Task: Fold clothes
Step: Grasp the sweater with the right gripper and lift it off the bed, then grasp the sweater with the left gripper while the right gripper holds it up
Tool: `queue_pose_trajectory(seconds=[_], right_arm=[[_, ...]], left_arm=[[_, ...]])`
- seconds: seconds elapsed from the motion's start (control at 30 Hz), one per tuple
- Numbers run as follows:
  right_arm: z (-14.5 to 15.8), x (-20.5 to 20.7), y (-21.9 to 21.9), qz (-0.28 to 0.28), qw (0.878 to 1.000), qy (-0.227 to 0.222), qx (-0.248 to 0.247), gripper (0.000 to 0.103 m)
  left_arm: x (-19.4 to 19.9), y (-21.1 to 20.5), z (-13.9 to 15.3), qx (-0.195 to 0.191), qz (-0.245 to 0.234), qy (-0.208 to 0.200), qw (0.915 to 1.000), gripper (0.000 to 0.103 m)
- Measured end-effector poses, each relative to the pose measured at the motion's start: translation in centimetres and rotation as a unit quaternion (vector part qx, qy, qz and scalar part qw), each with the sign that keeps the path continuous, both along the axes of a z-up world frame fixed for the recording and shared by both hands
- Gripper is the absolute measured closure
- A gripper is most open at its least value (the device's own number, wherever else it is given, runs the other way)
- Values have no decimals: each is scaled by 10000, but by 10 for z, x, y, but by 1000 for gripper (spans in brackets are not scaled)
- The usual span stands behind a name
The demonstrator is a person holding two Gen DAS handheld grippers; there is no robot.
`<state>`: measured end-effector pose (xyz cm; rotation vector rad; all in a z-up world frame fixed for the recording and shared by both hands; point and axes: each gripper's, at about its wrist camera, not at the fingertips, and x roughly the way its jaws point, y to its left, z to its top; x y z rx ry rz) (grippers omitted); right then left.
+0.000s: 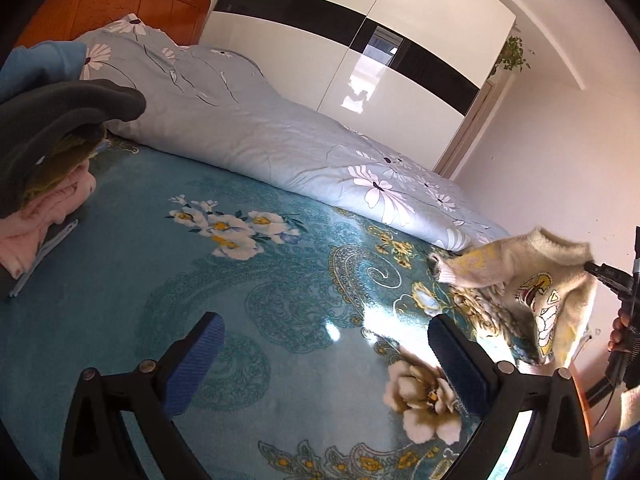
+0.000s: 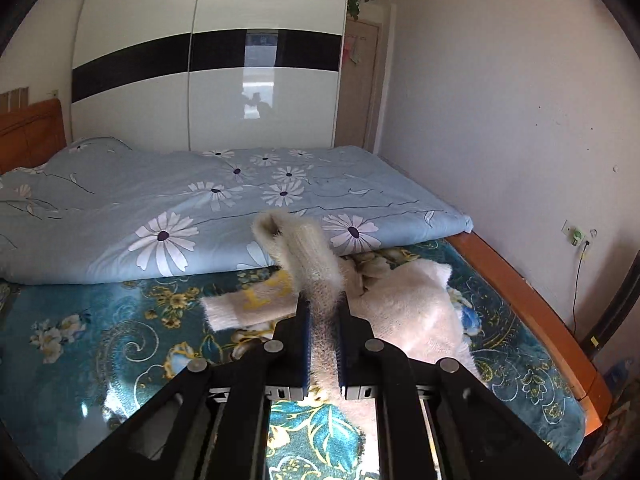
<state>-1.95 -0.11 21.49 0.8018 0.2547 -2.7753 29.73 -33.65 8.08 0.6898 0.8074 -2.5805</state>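
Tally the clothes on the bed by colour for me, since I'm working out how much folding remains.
Cream: 1, the sweater clamped in the right gripper
Blue: 1, top of the pile
Dark grey: 1
Olive green: 1
Pink: 1, bottom of the pile
Total: 5 visible; the pile may hide more.

The middle of the bed (image 1: pixel 132 280), covered in teal floral cloth, lies bare and open for passage. Along its far edge a rolled quilt (image 1: pixel 256 132) forms a long low barrier in front of the wardrobe (image 2: pixel 208 92). At the headboard end a pile of clothes (image 1: pixel 48 152) blocks that corner, with a hanger (image 1: pixel 44 254) just beside it. Toward the foot end the sweater (image 2: pixel 416 312) is lifted off the bed, clamped in the right hand-held gripper (image 2: pixel 324 316); the wall (image 2: pixel 500 140) runs close along the foot edge.
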Motion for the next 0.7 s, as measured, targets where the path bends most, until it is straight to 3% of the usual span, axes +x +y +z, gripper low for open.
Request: queue_pose_trajectory(seconds=[0.2,0.43,0.57,0.7], right_arm=[[50,84,-43,1121,9934,80,-235,93],[91,183,-117,2745,9602,232,-469,93],[82,196,-127,3153,9474,152,-522,93],[42,187,-103,3081,9503,-81,-432,93]], left_arm=[[49,2,15,98,26,288,9995,0],[100,-21,31,91,287,591,9978,0],[111,-35,26,173,357,601,9974,0],[95,-31,11,158,111,361,9992,0]])
